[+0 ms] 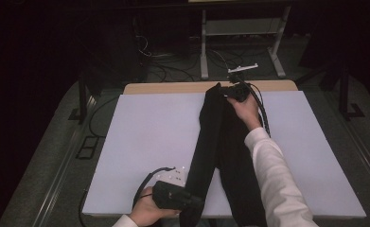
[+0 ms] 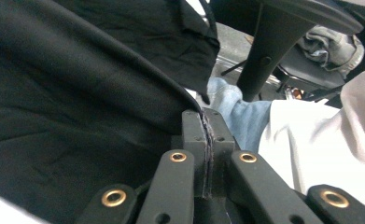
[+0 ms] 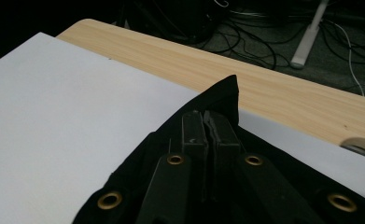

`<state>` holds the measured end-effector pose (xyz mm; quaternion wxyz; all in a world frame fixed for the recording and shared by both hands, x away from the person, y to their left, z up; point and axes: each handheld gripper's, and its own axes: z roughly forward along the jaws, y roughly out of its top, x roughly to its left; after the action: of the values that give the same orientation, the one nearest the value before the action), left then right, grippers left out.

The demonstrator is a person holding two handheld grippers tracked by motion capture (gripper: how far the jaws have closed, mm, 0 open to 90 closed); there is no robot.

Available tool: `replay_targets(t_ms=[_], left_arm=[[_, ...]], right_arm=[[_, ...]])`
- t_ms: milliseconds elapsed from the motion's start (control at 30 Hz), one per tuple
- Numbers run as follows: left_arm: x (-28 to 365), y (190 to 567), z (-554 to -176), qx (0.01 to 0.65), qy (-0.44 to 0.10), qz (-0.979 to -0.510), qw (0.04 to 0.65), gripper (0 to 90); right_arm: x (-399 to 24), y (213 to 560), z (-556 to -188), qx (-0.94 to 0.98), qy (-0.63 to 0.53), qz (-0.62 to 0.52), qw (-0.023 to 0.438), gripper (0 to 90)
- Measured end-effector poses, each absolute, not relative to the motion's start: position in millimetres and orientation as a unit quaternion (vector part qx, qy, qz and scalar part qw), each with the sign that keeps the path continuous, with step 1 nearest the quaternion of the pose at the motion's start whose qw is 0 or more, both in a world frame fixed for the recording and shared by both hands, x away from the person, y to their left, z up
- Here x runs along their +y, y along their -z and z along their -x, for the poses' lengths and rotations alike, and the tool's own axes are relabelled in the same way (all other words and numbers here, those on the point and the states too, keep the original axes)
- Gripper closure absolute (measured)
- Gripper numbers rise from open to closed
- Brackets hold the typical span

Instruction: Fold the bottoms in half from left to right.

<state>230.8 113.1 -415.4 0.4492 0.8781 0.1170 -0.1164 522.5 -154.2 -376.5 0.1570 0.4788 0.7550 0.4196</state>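
Clamping black cloth (image 1: 220, 142) | left hand-held gripper (image 2: 207, 140) pinched on near edge | right hand-held gripper (image 3: 210, 135) pinched on far corner

we see the black cloth (image 1: 220, 142) run off the bottom edge in the high view; right sleeve (image 1: 277, 184) covers part; near end cut off.
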Motion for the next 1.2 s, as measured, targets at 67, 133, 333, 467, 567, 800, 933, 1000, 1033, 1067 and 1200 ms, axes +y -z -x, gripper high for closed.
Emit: replay_targets(t_ms=[67,133,333,467,567,800,933,1000,1033,1067,1200], left_arm=[[106,414,-231,0.109,0.119,-0.879,0.448,88.6],[100,412,-231,0.104,0.118,-0.879,0.450,88.6],[87,412,-231,0.101,0.119,-0.879,0.451,88.6],[78,414,-232,0.103,0.124,-0.877,0.453,88.6],[73,413,-232,0.103,0.125,-0.876,0.455,88.6],[59,410,-233,0.097,0.125,-0.875,0.458,88.6],[52,410,-235,0.096,0.128,-0.873,0.462,88.6],[44,411,-236,0.093,0.129,-0.873,0.461,88.6],[44,411,-236,0.093,0.129,-0.873,0.461,88.6],[39,411,-236,0.098,0.129,-0.872,0.461,88.5],[29,413,-235,0.102,0.125,-0.872,0.461,88.5]], right_arm=[[-160,378,-522,0.752,-0.422,-0.482,0.155,86.0],[-165,379,-521,0.751,-0.422,-0.483,0.155,86.0],[-181,379,-522,0.749,-0.420,-0.488,0.155,86.0],[-189,380,-523,0.750,-0.421,-0.486,0.152,86.0],[-193,382,-525,0.751,-0.421,-0.486,0.151,86.0],[-201,387,-529,0.751,-0.421,-0.488,0.145,86.0],[-206,391,-530,0.753,-0.417,-0.488,0.142,86.0],[-209,391,-531,0.757,-0.414,-0.485,0.146,85.9],[-209,391,-531,0.757,-0.414,-0.485,0.146,85.9],[-212,391,-532,0.759,-0.411,-0.485,0.145,85.9],[-219,390,-534,0.759,-0.411,-0.484,0.145,85.9]])
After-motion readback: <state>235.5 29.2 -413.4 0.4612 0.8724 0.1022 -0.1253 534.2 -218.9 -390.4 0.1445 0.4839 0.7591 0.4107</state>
